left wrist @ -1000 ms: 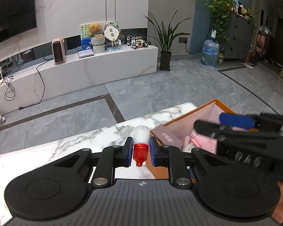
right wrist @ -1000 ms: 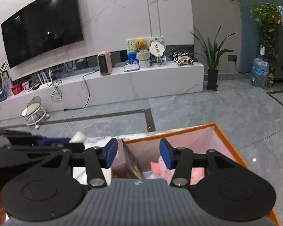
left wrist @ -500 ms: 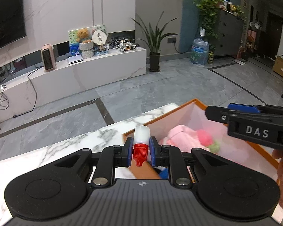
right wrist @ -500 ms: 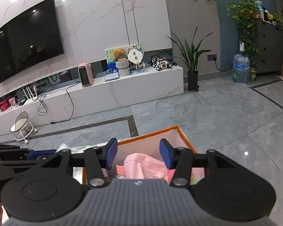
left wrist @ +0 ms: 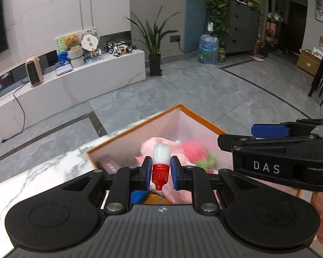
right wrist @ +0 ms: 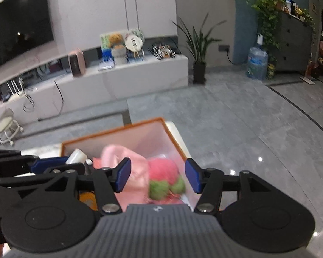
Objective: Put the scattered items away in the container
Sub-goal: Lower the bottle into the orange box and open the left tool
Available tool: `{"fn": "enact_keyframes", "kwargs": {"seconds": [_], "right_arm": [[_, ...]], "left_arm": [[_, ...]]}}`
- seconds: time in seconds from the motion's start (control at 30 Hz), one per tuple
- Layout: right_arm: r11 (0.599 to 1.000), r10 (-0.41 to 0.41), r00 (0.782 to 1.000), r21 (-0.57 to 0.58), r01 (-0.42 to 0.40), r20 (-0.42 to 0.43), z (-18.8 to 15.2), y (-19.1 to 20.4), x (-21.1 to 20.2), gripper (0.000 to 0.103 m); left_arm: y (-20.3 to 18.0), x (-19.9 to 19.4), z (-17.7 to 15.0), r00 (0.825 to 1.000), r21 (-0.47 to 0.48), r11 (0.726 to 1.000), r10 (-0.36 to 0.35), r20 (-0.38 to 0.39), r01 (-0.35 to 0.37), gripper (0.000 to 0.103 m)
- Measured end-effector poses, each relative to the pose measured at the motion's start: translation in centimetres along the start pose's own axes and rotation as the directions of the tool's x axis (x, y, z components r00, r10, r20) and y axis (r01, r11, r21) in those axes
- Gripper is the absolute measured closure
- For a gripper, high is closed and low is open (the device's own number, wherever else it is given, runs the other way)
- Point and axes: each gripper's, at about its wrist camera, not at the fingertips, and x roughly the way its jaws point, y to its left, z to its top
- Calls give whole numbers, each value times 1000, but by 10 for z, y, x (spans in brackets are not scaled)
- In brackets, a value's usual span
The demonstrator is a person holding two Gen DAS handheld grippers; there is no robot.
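The left gripper (left wrist: 160, 170) pinches a small dropper bottle (left wrist: 160, 163), red nozzle toward six o'clock, white body toward twelve, over the orange-rimmed container (left wrist: 201, 119). The drop zone lies straight below (probably, given blur). At three o'clock, the right gripper (right wrist: 157, 176) is opening, holding nothing

Dim indoor light, fisheye-bent edges, right wrist view motion-blurred.
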Motion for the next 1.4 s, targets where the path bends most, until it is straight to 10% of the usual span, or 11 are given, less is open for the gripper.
{"fn": "enact_keyframes", "kwargs": {"seconds": [0.33, 0.57, 1.4], "right_arm": [[999, -3, 1000, 34, 3, 12, 0, -16, -4, 43], [999, 4, 1000, 37, -4, 19, -2, -18, -7, 43], [1000, 8, 1000, -4, -8, 11, -2, -8, -9, 39]], "left_arm": [[-19, 6, -3, 1000, 19, 1000, -13, -18, 14, 80], [-20, 2, -4, 1000, 19, 1000, -5, -6, 5, 45], [-7, 1, 4, 1000, 4, 1000, 17, 3, -17, 44]]}}
